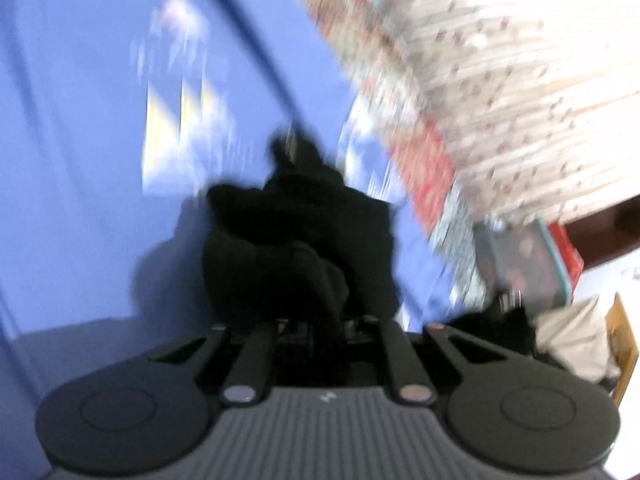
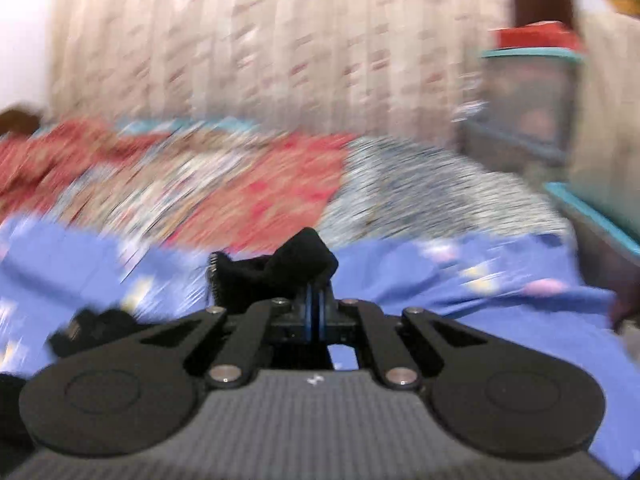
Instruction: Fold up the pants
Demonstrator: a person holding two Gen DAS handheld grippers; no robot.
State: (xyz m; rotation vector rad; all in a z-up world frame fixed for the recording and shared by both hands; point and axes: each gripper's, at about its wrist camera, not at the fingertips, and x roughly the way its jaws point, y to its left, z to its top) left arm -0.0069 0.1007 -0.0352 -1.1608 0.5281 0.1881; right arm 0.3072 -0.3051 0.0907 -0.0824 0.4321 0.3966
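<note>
Both tongs, left gripper (image 1: 316,280) and right gripper (image 2: 316,292), were pinching the black pants (image 1: 296,216) mid-frame over the blue sheet (image 1: 72,160), looked like lifting to fold, next carrying it across evenly.

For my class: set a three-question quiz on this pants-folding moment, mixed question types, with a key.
1. True or false: the right tongs are shut on the black pants.
2. The sheet under the pants is: A) green B) blue C) white
3. Fill in: behind the bed hangs a pale patterned ____.

Key: 1 true; 2 B; 3 curtain.
</note>
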